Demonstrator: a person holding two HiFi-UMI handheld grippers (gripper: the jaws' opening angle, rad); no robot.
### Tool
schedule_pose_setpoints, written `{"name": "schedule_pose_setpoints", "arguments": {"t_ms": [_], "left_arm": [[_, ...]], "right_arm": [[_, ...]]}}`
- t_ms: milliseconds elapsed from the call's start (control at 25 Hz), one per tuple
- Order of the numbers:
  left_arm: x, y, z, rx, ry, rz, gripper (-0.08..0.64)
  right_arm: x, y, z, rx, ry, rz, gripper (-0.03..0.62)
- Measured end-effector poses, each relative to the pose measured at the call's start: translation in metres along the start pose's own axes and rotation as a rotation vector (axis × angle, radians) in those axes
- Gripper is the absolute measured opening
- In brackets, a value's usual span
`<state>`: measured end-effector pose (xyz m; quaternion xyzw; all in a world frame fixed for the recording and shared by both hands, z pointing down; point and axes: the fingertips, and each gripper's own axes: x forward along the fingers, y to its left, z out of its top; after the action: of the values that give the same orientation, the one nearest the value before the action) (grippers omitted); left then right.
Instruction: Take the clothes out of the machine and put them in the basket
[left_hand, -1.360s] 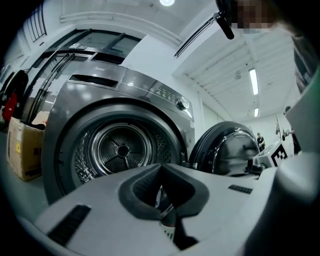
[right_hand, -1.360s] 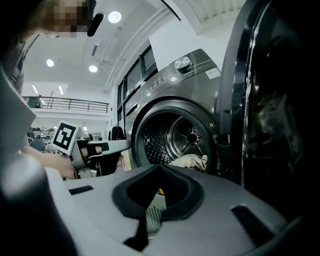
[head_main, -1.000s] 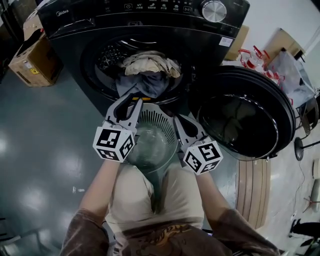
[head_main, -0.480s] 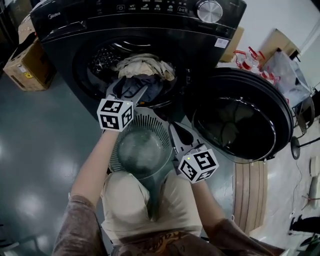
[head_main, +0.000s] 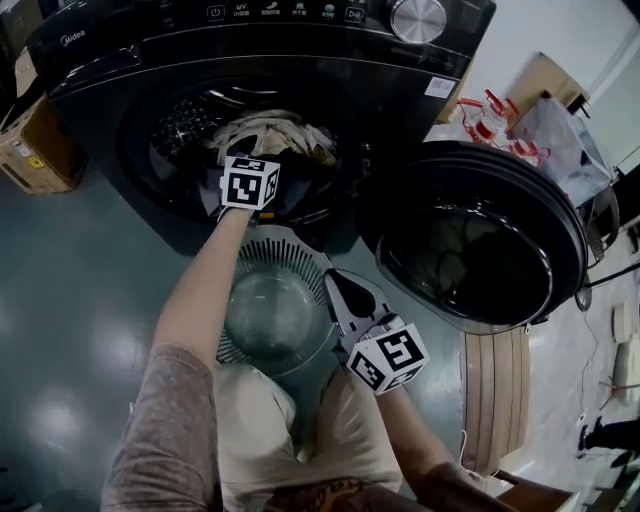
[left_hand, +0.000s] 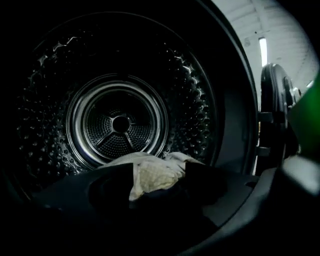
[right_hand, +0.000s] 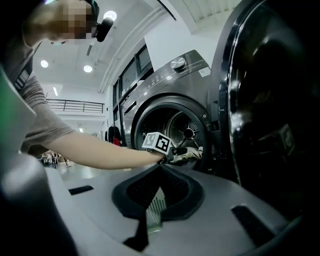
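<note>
At the machine (head_main: 300, 60) mouth, left gripper (head_main: 245, 155) (jaws apart, empty, just narrowing) hangs over clothes (head_main: 292, 135); right gripper (head_main: 336, 280) clamps basket (head_main: 255, 255) rim.

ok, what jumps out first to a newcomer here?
The black front-loading washing machine fills the top of the head view, its round door swung open at right and a heap of pale and dark clothes in the drum mouth. The left gripper reaches into that heap; its fingers have just been closing a little but stand apart, gripping nothing. A slotted basket sits on the floor below.
</note>
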<state>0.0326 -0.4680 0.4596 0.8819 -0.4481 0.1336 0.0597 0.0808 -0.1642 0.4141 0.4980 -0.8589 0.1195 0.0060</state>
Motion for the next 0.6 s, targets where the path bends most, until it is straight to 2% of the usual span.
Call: {"name": "schedule_pose_setpoints", "arguments": {"t_ms": [120, 320, 400, 520, 600], "left_arm": [[0.022, 0.004, -0.010, -0.010, 0.050, 0.016, 0.316], [0.036, 0.005, -0.018, 0.030, 0.094, 0.036, 0.273], [0.038, 0.006, -0.020, 0.055, 0.098, 0.046, 0.213], [0.029, 0.009, -0.022, 0.057, 0.123, 0.050, 0.046], [0.019, 0.005, -0.019, 0.040, 0.129, 0.028, 0.031]], "right_arm": [[0.000, -0.001, -0.005, 0.008, 0.009, -0.016, -0.003], [0.001, -0.010, -0.008, 0.025, 0.006, -0.044, -0.003], [0.001, -0.012, -0.008, 0.024, 0.005, -0.049, -0.003], [0.000, -0.017, -0.008, 0.028, -0.001, -0.058, -0.003], [0.000, -0.022, -0.010, 0.035, -0.004, -0.067, -0.003]]}}
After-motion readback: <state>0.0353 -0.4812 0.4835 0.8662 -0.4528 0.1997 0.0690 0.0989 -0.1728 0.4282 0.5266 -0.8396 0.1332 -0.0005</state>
